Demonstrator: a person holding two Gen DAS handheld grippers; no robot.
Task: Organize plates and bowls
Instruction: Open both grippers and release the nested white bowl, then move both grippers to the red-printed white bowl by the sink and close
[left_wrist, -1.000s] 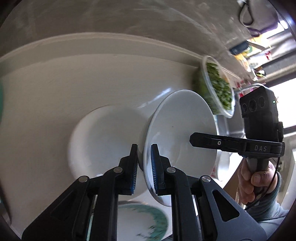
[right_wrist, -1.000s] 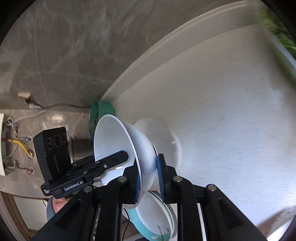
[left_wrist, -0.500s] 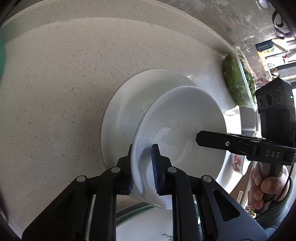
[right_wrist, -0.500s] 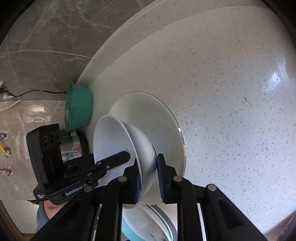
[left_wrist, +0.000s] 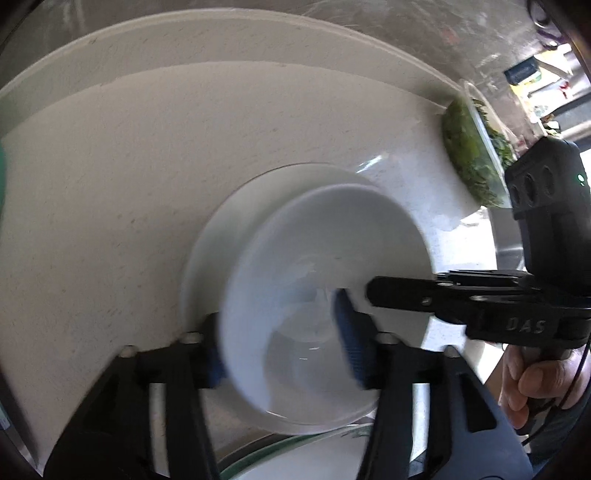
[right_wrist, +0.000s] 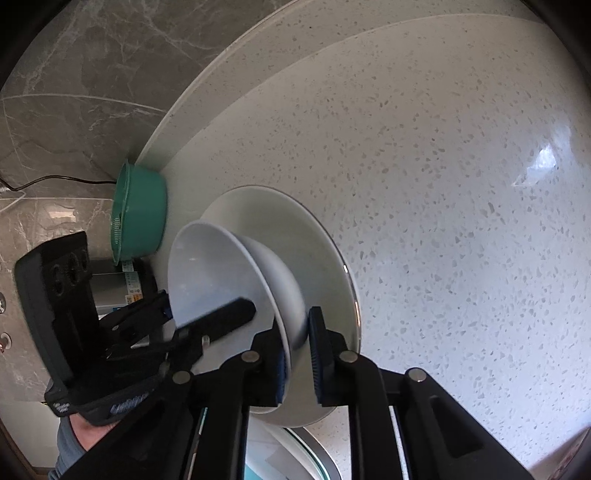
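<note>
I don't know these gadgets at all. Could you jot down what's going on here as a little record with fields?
Held item: white ceramic bowl
Under it: wide white plate, on the speckled white counter
Left gripper: jaws just opened, standing either side of the bowl's rim
Right gripper: shut on the bowl's rim
Nearby: green plastic basin; clear container of greens

Blurred white bowl (left_wrist: 314, 295), left view

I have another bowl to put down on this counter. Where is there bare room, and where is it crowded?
Free: the speckled counter right of the white plate, and the stretch between plate and back ledge. Crowded: the plate itself, with the white bowl and both grippers over it; the green basin to its left; the greens bowl at the far right.
</note>
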